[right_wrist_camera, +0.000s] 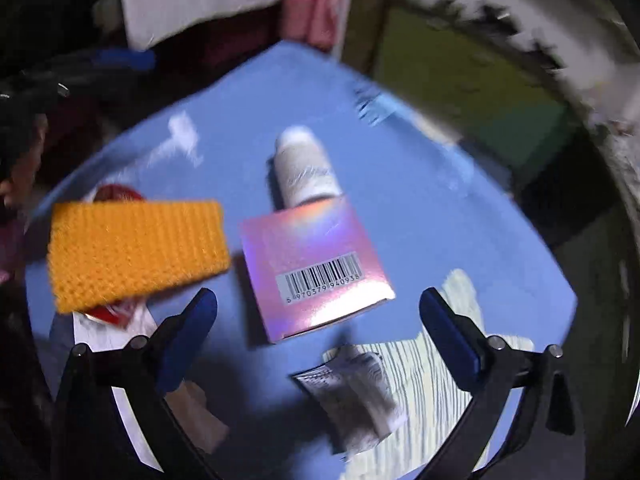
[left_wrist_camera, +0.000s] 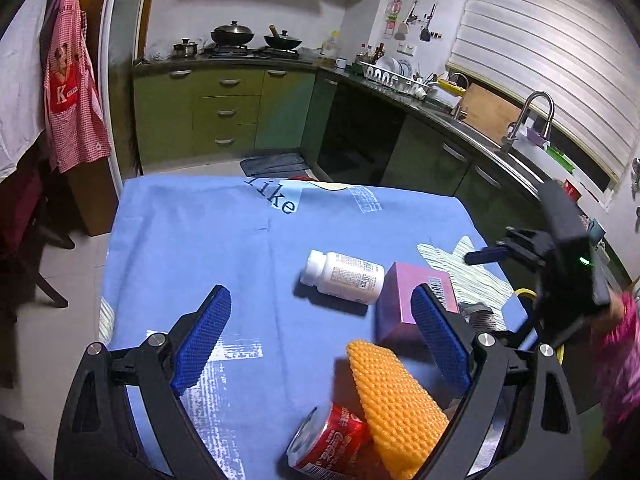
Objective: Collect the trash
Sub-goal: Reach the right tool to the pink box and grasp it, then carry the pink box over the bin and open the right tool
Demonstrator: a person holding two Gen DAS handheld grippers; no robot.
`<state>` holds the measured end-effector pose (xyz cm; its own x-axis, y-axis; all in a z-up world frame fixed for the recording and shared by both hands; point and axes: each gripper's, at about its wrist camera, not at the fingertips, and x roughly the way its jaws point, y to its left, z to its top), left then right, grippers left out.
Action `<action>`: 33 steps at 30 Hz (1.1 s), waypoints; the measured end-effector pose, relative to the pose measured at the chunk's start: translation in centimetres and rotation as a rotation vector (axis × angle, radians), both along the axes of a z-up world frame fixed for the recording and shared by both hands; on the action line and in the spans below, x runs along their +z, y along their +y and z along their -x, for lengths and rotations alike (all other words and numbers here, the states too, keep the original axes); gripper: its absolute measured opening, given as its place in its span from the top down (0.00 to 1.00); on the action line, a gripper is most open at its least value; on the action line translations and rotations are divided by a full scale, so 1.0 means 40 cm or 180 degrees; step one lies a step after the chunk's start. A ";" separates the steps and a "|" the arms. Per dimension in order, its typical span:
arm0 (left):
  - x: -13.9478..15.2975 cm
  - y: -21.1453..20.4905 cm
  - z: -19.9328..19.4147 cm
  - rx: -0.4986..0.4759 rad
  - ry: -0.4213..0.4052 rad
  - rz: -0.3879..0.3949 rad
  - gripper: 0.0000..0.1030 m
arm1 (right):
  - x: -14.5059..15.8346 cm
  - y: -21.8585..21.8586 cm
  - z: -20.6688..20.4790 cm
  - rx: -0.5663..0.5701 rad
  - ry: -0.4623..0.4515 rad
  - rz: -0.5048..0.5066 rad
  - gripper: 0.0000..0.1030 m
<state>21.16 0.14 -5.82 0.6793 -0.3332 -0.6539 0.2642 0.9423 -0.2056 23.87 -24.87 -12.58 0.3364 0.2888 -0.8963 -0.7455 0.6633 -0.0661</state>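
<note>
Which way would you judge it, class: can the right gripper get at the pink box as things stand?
Probably yes. The right gripper is open, and the pink box lies just ahead of its fingers with nothing between them.

Both wrist views look down closely, from opposite sides, sharing the pink box (left_wrist_camera: 404, 300).

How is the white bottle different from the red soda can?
The white pill bottle is plain white with small printed text, while the red soda can is bright red with white lettering. The bottle lies in the open on the blue cloth; the can is partly covered by the yellow sponge. The bottle lies farther from the left claw than the can. Both lie on their sides.
</note>
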 end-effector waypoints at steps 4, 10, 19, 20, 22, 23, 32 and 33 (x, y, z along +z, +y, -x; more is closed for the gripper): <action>0.002 0.004 0.002 -0.0005 0.0014 -0.0017 0.12 | -0.019 0.015 -0.049 0.0238 0.0309 0.0110 0.06; 0.004 0.005 -0.004 -0.0013 0.0005 0.0037 0.11 | -0.049 0.046 -0.060 0.0436 0.0431 0.0215 0.06; -0.028 -0.003 -0.036 -0.0103 0.0094 0.0149 0.11 | -0.094 0.069 -0.068 0.0377 0.0493 0.0141 0.26; -0.030 0.000 -0.035 -0.0099 0.0097 0.0146 0.11 | -0.091 0.064 -0.067 0.0344 0.0486 0.0109 0.27; -0.027 0.012 -0.033 -0.0074 0.0091 0.0155 0.11 | -0.086 0.053 -0.064 0.0248 0.0493 -0.0008 0.28; -0.024 0.019 -0.030 -0.0055 0.0082 0.0159 0.11 | -0.082 0.045 -0.060 0.0203 0.0503 -0.0073 0.28; 0.016 0.038 0.013 0.0017 -0.0023 0.0151 0.11 | -0.032 0.002 0.001 -0.0127 0.0405 -0.0322 0.28; 0.023 0.032 0.021 -0.0001 -0.0043 0.0140 0.11 | -0.019 -0.003 0.010 -0.0157 0.0376 -0.0367 0.28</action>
